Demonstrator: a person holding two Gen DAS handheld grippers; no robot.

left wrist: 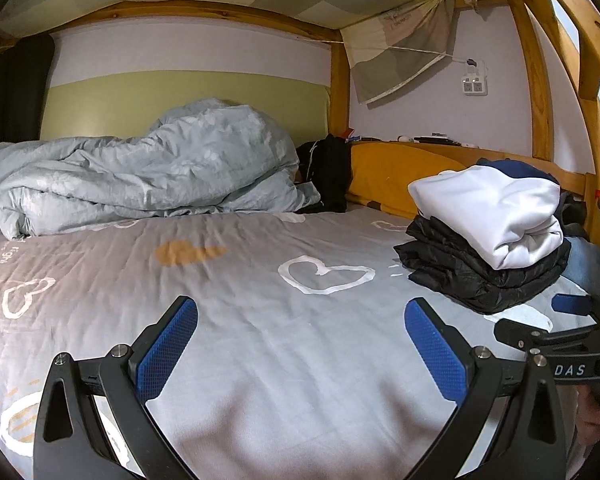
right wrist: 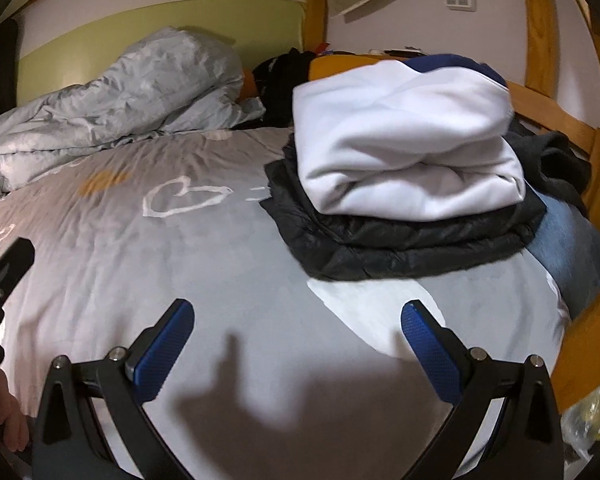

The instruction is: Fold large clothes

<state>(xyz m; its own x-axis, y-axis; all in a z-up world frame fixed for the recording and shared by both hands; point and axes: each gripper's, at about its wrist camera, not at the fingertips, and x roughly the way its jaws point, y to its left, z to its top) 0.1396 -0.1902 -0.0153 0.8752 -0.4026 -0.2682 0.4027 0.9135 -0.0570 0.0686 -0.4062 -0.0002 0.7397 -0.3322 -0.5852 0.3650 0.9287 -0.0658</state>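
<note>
Nearest in the left wrist view, the left gripper (left wrist: 300, 320) is seen spread wide over the grey sheet (left wrist: 260, 340), its blue ribbed fingers (left wrist: 168, 344) holding nothing. At the right edge of that view the right gripper (left wrist: 568, 312) is cut off by the frame; the white letters "DAS" are read on its black arm, with anything before them hidden. In the right wrist view the right gripper (right wrist: 296, 320) is likewise shown wide apart and empty above the sheet (right wrist: 220, 280), and a shadow is cast between its fingers (right wrist: 162, 350). The left gripper (right wrist: 0, 264) is only glimpsed at the left edge, blurred, with part of a hand (right wrist: 4, 416) below it.

Farther on, towards the right side of the bed, the folded clothes are found stacked: a white garment (left wrist: 496, 216) with a navy part at its back lies on a folded black quilted jacket (left wrist: 480, 272). Denim (right wrist: 568, 244) and dark cloth (right wrist: 556, 160) are partly hidden behind the stack.

White and orange heart outlines are printed on the sheet; some lettering at its left edge is too distorted to be read. Beyond, a crumpled pale blue duvet (left wrist: 140, 172), a black garment (left wrist: 328, 172) and a yellow pillow (left wrist: 396, 176) are seen against the wall. A wall socket (left wrist: 474, 84) is mounted higher up, and small writing on the hanging cloth (left wrist: 404, 40) cannot be made out.
</note>
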